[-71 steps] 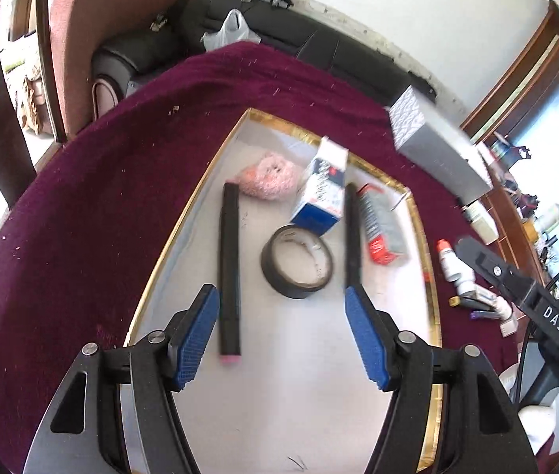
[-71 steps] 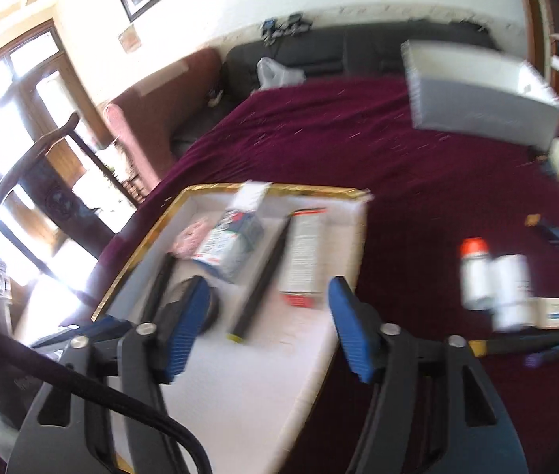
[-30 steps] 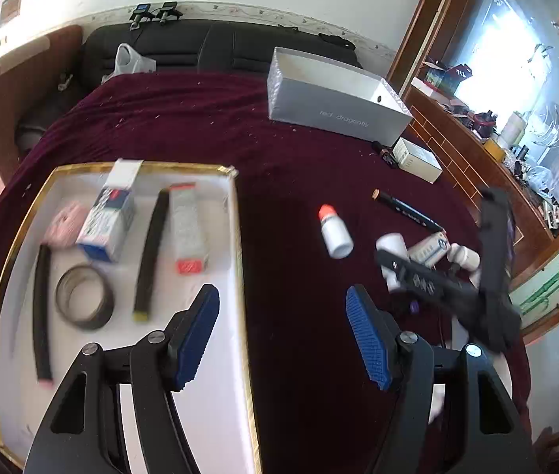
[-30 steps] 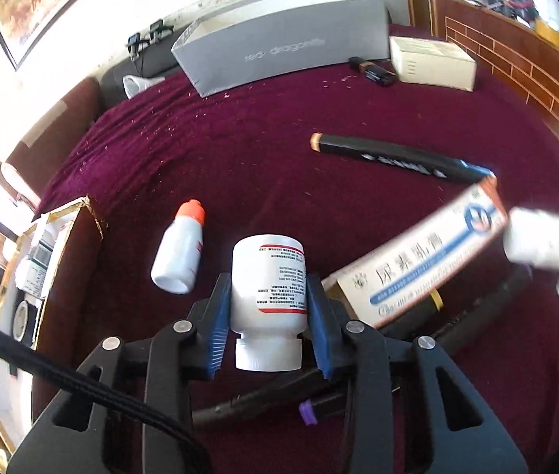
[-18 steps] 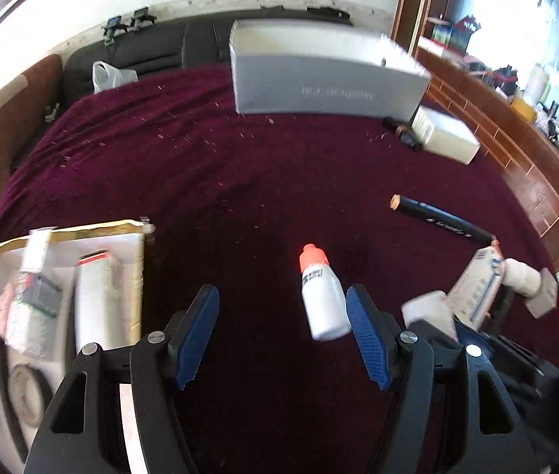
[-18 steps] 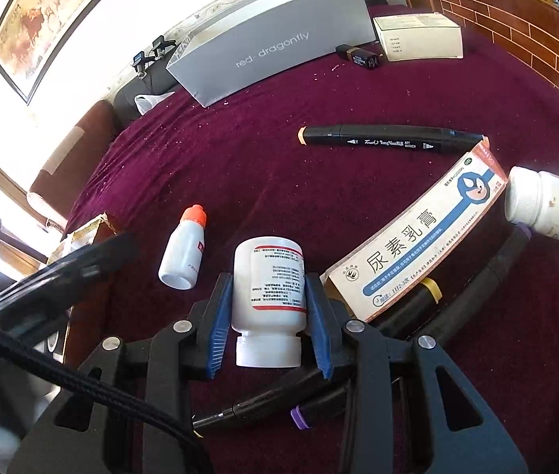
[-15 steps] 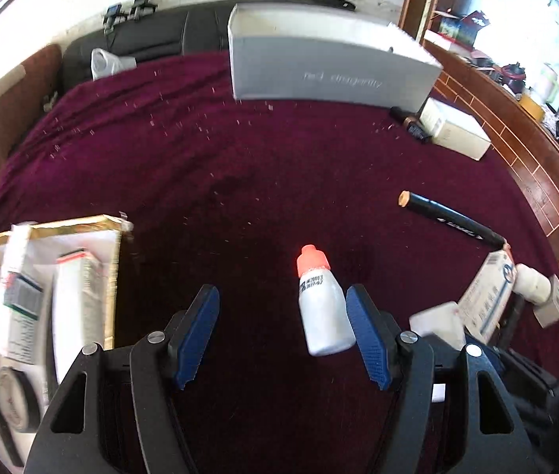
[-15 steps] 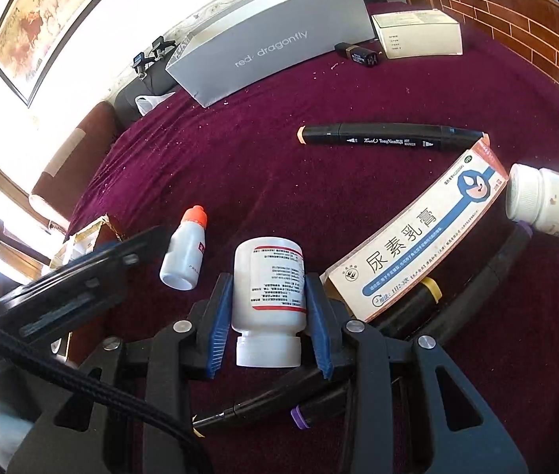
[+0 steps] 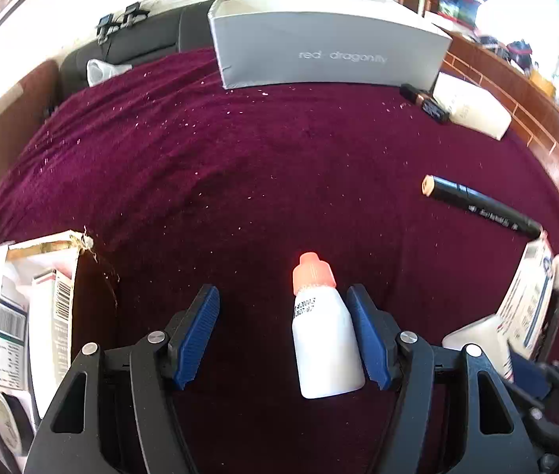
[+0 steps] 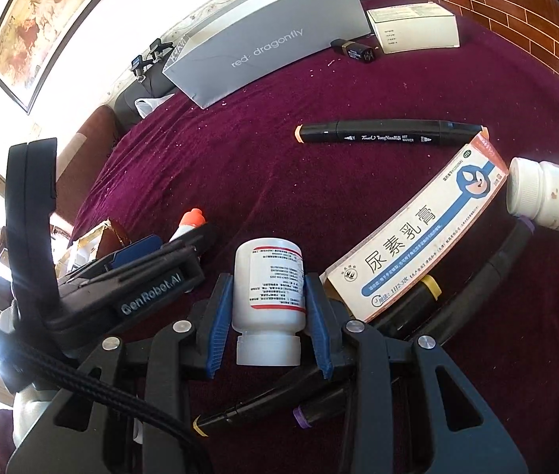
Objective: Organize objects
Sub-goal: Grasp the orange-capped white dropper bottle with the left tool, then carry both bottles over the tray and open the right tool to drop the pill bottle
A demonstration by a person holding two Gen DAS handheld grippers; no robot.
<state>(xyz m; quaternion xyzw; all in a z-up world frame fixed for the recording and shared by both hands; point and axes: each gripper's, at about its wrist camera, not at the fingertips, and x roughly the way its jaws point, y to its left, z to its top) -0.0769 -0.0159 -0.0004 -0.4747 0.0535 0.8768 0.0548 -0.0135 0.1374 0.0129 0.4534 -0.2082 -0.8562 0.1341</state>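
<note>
My left gripper [image 9: 283, 328] is open around a small white dropper bottle with an orange cap [image 9: 321, 328], which lies on the maroon cloth against the right finger. My right gripper [image 10: 269, 308] is shut on a white pill bottle with a red-lined label [image 10: 269, 288], its cap toward the camera. The dropper bottle's orange cap [image 10: 192, 217] shows in the right wrist view behind the left gripper's body. The gold-rimmed white tray [image 9: 76, 245] with boxes in it lies at the left.
A long ointment box [image 10: 417, 237], a black marker [image 10: 386, 134], another white bottle [image 10: 552, 201] and more markers [image 10: 477, 276] lie at the right. A grey "red dragonfly" box [image 9: 327, 47], a cream box [image 9: 473, 110] and a small black item [image 9: 425, 104] stand far back.
My left gripper has moved forward so the dropper bottle now lies between its fingers. My right gripper stays shut on the pill bottle, hardly moved.
</note>
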